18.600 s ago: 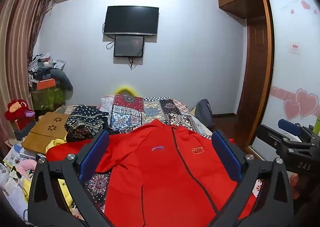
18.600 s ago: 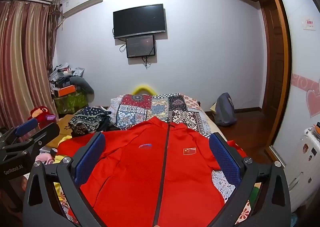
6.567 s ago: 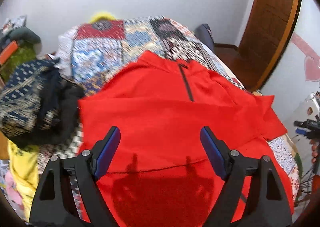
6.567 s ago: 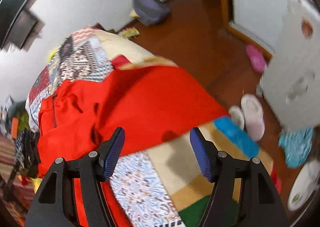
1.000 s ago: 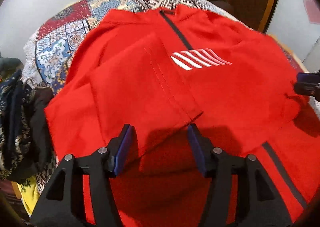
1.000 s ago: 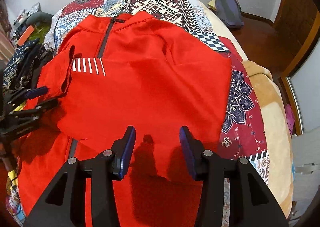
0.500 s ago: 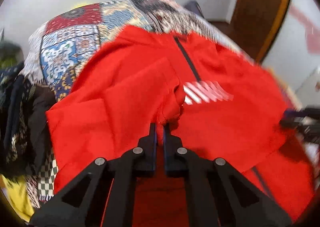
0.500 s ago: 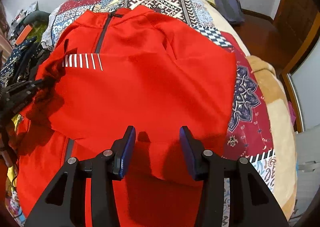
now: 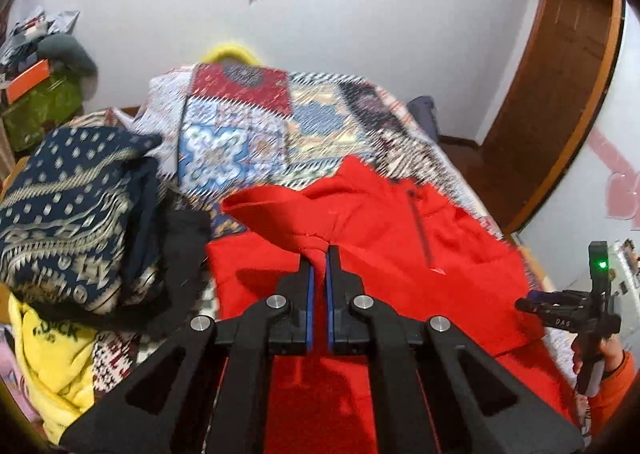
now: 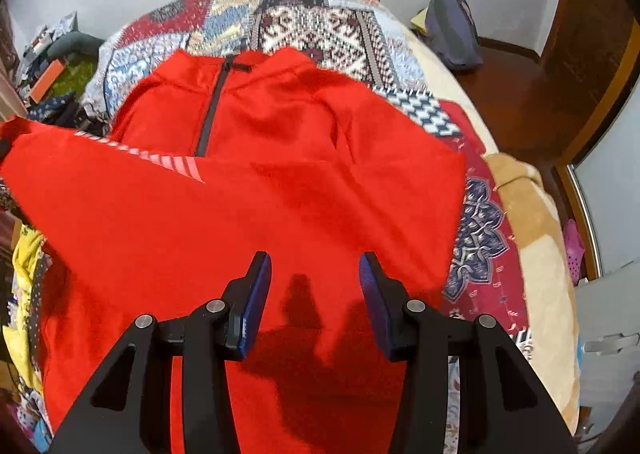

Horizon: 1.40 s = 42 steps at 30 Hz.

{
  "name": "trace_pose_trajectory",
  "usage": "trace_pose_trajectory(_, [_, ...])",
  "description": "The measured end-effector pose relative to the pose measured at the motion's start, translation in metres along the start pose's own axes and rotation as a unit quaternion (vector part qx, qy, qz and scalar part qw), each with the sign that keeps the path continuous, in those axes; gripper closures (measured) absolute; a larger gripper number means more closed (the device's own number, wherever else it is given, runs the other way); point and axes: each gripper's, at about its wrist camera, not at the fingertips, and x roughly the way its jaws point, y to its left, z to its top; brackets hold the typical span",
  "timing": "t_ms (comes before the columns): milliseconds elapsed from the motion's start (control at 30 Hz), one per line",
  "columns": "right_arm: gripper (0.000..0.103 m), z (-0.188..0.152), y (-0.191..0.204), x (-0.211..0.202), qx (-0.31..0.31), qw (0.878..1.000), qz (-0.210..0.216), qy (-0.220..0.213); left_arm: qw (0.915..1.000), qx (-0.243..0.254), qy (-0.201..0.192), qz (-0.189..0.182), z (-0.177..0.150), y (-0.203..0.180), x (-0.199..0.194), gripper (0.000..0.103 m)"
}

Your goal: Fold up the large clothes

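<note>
The red zip jacket lies spread on the bed, collar toward the far wall. My left gripper is shut on a pinch of its red sleeve fabric and holds it raised above the jacket. In the right wrist view that lifted sleeve, with white stripes, stretches in from the left edge over the jacket's chest. My right gripper hovers open over the jacket's lower part, nothing between its pads. The left wrist view shows that right gripper at the right, in a hand with an orange sleeve.
A patchwork quilt covers the bed. A pile of dark patterned clothes and a yellow garment lie at the jacket's left. A backpack and a pink slipper lie on the wooden floor to the right.
My left gripper closed on the sleeve fabric, then rose and swung left with it, lifting the striped sleeve off the chest. The right gripper stayed put, still open.
</note>
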Motion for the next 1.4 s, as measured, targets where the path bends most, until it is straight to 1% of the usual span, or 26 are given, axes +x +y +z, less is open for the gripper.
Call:
trace_pose_trajectory(100, [0.061,-0.005,0.001,0.021,0.0,0.999,-0.001,0.033,0.9995,-0.014,0.029,0.004,-0.02,0.017,0.014,0.099])
trace_pose_trajectory(167, [0.061,-0.012,0.002,0.035,-0.002,0.999,-0.004,0.054,0.9979,-0.02,0.058,0.019,-0.037,0.027,0.029,0.099])
trace_pose_trajectory(233, [0.061,-0.017,0.005,0.038,-0.016,0.999,-0.015,0.045,0.9959,-0.025,0.081,0.033,-0.053,0.035,0.039,0.097])
trace_pose_trajectory(333, [0.056,-0.021,0.011,0.035,-0.036,0.998,-0.022,0.041,0.99,-0.037,0.122,0.059,-0.082,0.05,0.055,0.09])
trace_pose_trajectory(400, [0.055,-0.023,0.012,0.035,-0.04,0.998,-0.024,0.042,0.9882,-0.044,0.13,0.067,-0.095,0.056,0.058,0.084])
trace_pose_trajectory(467, [0.054,-0.024,0.012,0.034,-0.042,0.998,-0.026,0.042,0.9876,-0.041,0.127,0.083,-0.104,0.058,0.056,0.081])
trace_pose_trajectory(500, [0.054,-0.025,0.012,0.034,-0.043,0.998,-0.026,0.042,0.9869,-0.034,0.124,0.097,-0.107,0.058,0.054,0.073])
trace_pose_trajectory(533, [0.053,-0.026,0.012,0.034,-0.043,0.998,-0.027,0.043,0.9854,-0.028,0.122,0.115,-0.11,0.059,0.052,0.069])
trace_pose_trajectory(567, [0.053,-0.027,0.012,0.034,-0.043,0.998,-0.028,0.043,0.984,-0.025,0.123,0.126,-0.111,0.06,0.049,0.061])
trace_pose_trajectory(600, [0.052,-0.026,0.013,0.033,-0.044,0.998,-0.029,0.044,0.9829,-0.023,0.123,0.134,-0.113,0.061,0.046,0.056])
trace_pose_trajectory(633, [0.052,-0.027,0.013,0.032,-0.047,0.997,-0.032,0.046,0.9823,-0.023,0.125,0.138,-0.115,0.062,0.043,0.054])
trace_pose_trajectory(700, [0.05,-0.025,0.013,0.031,-0.051,0.997,-0.038,0.048,0.9807,-0.024,0.131,0.143,-0.118,0.067,0.037,0.047])
trace_pose_trajectory(933, [0.049,-0.041,0.013,0.013,-0.076,0.993,-0.065,0.059,0.9759,-0.041,0.166,0.136,-0.13,0.078,0.02,0.046])
trace_pose_trajectory(1000, [0.049,-0.046,0.011,0.006,-0.086,0.992,-0.073,0.061,0.9767,-0.047,0.166,0.128,-0.129,0.077,0.011,0.046])
trace_pose_trajectory(1133, [0.049,-0.047,0.007,-0.011,-0.103,0.99,-0.083,0.051,0.983,-0.043,0.141,0.11,-0.109,0.064,-0.005,0.045])
trace_pose_trajectory(1167, [0.049,-0.045,0.006,-0.015,-0.104,0.99,-0.084,0.046,0.9854,-0.038,0.13,0.103,-0.099,0.057,-0.009,0.044])
trace_pose_trajectory(1233, [0.049,-0.035,0.003,-0.023,-0.101,0.991,-0.083,0.032,0.9885,-0.027,0.116,0.093,-0.083,0.046,-0.011,0.041])
trace_pose_trajectory(1300, [0.049,-0.023,0.001,-0.031,-0.095,0.992,-0.079,0.015,0.9918,-0.008,0.097,0.083,-0.062,0.029,-0.012,0.036])
trace_pose_trajectory(1400, [0.049,0.005,0.0,-0.036,-0.085,0.993,-0.075,-0.009,0.9947,0.019,0.078,0.064,-0.032,0.006,-0.004,0.034])
